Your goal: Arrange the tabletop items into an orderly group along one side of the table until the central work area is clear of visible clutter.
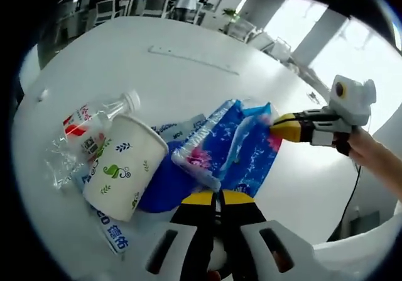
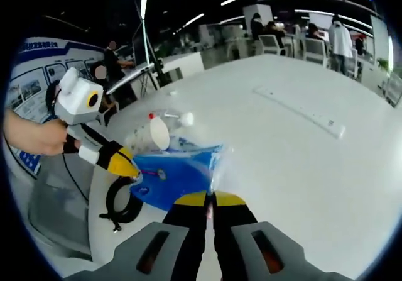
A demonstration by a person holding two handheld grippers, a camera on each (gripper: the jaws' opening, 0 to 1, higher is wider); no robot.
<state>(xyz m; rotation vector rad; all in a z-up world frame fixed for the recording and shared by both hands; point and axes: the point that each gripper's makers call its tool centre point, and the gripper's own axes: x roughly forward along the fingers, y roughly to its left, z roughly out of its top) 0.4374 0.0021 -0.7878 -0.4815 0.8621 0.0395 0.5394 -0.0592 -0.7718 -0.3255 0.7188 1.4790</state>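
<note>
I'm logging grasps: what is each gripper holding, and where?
Both grippers pinch the blue plastic package: the left gripper at its near edge, the right gripper at the opposite corner.

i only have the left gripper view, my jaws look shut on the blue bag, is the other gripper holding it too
Observer: Yes. In the right gripper view, the right gripper is shut on the far edge of the blue plastic bag.
Operator: anything near it on that side i'm missing
Observer: A black cable is looped at the table's edge, beside the left gripper.
Operator: is the cup upright
Observer: No. The paper cup lies on its side, its open mouth towards the right gripper's camera.
Operator: and that long white strip
Observer: It reads as a white power strip, apart from the pile.
</note>
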